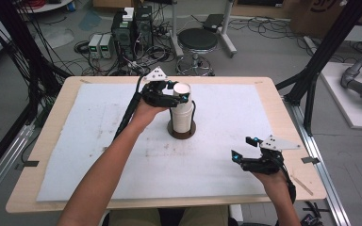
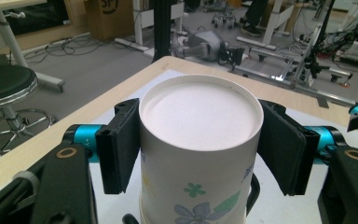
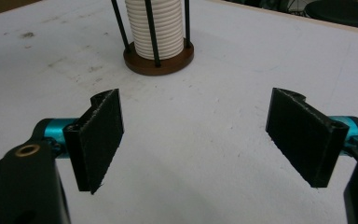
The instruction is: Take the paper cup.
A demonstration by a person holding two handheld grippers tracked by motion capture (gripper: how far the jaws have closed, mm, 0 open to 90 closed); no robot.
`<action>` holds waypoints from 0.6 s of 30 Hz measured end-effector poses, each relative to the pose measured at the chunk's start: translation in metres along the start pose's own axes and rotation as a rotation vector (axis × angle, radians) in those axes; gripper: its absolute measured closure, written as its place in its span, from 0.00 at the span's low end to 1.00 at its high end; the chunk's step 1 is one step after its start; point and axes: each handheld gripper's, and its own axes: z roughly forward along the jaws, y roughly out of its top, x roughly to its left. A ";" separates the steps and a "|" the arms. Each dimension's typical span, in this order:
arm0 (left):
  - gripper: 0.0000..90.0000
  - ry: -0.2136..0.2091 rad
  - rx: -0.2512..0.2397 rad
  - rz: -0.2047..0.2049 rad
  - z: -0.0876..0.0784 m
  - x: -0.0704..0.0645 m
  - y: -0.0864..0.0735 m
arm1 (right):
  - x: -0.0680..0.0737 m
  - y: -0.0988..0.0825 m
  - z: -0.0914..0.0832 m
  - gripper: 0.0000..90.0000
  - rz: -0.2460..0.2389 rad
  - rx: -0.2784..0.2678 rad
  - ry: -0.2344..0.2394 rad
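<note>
An upside-down white paper cup (image 2: 200, 121) with a flower print tops a ribbed stack of cups (image 1: 183, 117) in a rack of black rods on a round brown base (image 1: 181, 133), near the middle of the table. My left gripper (image 1: 181, 92) reaches in from the left, and both black pads (image 2: 119, 144) press on that top cup's sides just under its flat bottom. My right gripper (image 1: 242, 147) hovers low over the mat at the front right. In the right gripper view its jaws (image 3: 200, 140) stand wide open with nothing between them, facing the cup stack (image 3: 157, 28).
A white mat (image 1: 99, 141) covers most of the wooden table (image 1: 52, 122). Beyond the far edge, on the floor, are a black stool (image 1: 197, 40), computer boxes (image 1: 132, 28) and loose cables. A black frame post (image 1: 320, 56) stands at the right.
</note>
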 end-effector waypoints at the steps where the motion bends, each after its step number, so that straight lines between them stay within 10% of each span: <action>1: 0.38 -0.001 -0.015 -0.004 -0.002 0.000 0.002 | 0.001 0.000 0.001 0.21 0.001 0.000 0.004; 18: 0.41 -0.028 -0.195 -0.068 -0.040 0.003 0.021 | 0.009 0.001 0.006 0.21 -0.008 0.009 0.016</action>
